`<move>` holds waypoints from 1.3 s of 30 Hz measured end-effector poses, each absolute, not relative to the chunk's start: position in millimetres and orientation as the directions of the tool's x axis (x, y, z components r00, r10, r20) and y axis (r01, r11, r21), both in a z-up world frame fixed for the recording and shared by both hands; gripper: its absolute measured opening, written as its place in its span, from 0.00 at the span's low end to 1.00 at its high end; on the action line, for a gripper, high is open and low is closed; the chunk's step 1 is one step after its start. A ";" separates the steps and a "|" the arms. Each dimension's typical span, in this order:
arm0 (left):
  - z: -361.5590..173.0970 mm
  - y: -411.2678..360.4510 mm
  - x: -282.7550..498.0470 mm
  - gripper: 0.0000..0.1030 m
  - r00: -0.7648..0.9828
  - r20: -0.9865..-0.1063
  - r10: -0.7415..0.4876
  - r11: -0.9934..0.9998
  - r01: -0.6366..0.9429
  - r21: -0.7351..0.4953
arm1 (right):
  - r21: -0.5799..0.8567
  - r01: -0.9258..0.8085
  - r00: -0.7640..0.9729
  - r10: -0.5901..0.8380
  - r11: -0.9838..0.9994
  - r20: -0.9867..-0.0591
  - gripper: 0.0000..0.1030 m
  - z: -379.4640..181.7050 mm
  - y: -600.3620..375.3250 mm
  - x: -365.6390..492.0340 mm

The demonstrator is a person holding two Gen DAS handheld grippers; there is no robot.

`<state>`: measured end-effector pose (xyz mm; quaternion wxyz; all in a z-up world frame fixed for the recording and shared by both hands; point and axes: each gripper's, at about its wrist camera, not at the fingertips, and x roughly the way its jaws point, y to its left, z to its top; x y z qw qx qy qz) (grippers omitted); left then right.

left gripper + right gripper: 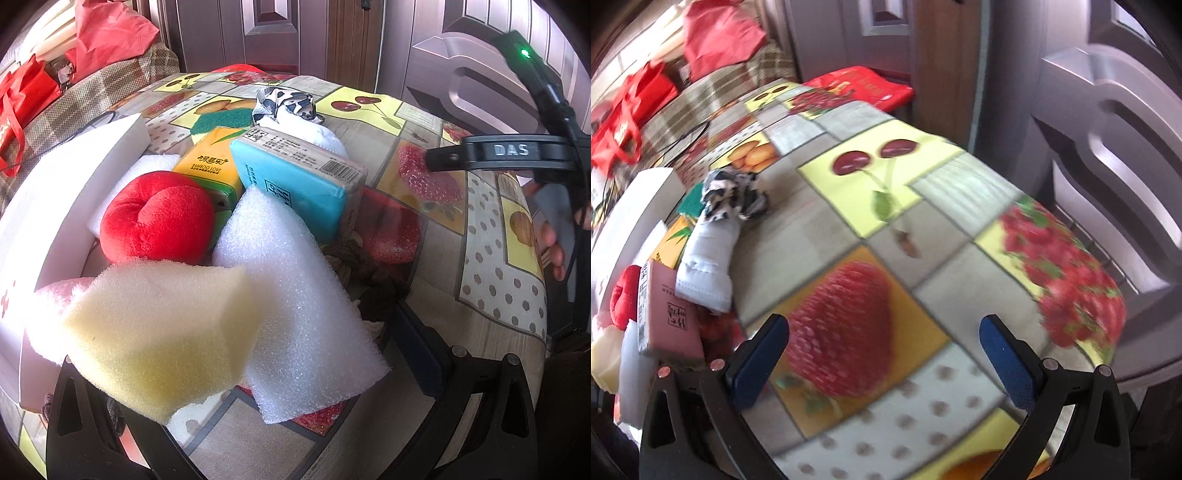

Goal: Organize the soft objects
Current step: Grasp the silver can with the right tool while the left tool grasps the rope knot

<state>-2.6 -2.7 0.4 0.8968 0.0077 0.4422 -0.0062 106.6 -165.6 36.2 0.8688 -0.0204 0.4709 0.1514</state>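
In the left wrist view a heap of soft things lies on the fruit-print table: a yellow sponge (159, 332), a white foam block (295, 302), a red plush (159, 218), a blue tissue pack (295, 181), a yellow tissue pack (210, 162) and a black-and-white cloth (284, 103). My left gripper (258, 384) stands wide around the sponge and foam; its left finger is hidden behind the sponge, so I cannot tell if it grips. My right gripper (882, 358) is open and empty above the table's bare right part, with the heap's pink tissue pack (670, 317) and white cloth (709, 258) to its left.
A white box (66, 177) borders the heap on the left. A dark brown scrunchie (369, 273) lies right of the foam. A green scouring pad (221, 120) sits behind. Red bags (22, 99) lie on a plaid sofa at the far left. A door (1108, 147) stands beyond the table's right edge.
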 end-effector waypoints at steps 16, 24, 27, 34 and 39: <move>25.9 -10.6 -26.2 0.99 0.595 -0.797 -0.104 0.995 0.067 -0.080 | 0.058 -0.498 0.586 0.385 0.865 -0.713 1.00 113.1 -151.0 81.6; 71.8 62.7 -109.3 1.00 0.689 -0.725 -0.006 0.964 -0.190 -0.188 | 0.151 -0.739 0.424 0.627 0.657 -0.654 1.00 111.8 -104.9 70.6; 65.8 91.5 -124.1 1.00 0.642 -0.762 0.089 0.932 -0.323 -0.164 | 0.129 -0.779 0.385 0.631 0.613 -0.673 1.00 99.7 -85.0 62.3; 49.0 121.2 -121.4 0.98 0.560 -0.820 0.121 0.867 -0.462 -0.188 | 0.169 -0.772 0.307 0.591 0.613 -0.746 0.87 82.8 -58.1 72.2; 41.3 112.9 -99.0 0.82 0.548 -0.833 0.082 0.880 -0.432 -0.197 | 0.239 -0.773 0.208 0.591 0.588 -0.780 0.55 72.2 -39.1 80.8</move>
